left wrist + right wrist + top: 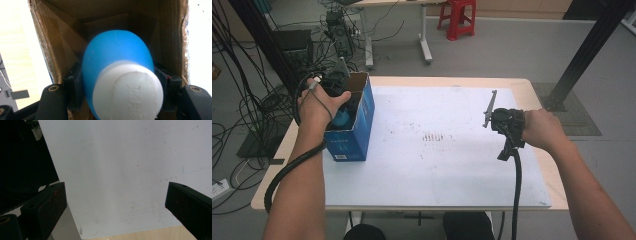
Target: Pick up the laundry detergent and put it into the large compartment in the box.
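Note:
A blue cardboard box [357,131] with its top open stands at the left of the white mat [437,165]. My left gripper [121,85] reaches down into the box [62,37], shut on a blue bulb-shaped object with a white end [117,52], which is held off the brown inner walls. The high view shows the blue object [343,118] under the person's left hand. My right gripper [506,122] hovers over the right part of the mat. Its jaws stand wide apart in the right gripper view [116,192], with only the bare mat [120,157] between them.
The wooden table [287,150] shows around the mat. On the floor to the left lie cables and black equipment [247,100]. A red stool [458,17] and another table's legs [424,42] stand beyond. A black post [592,50] rises at the right.

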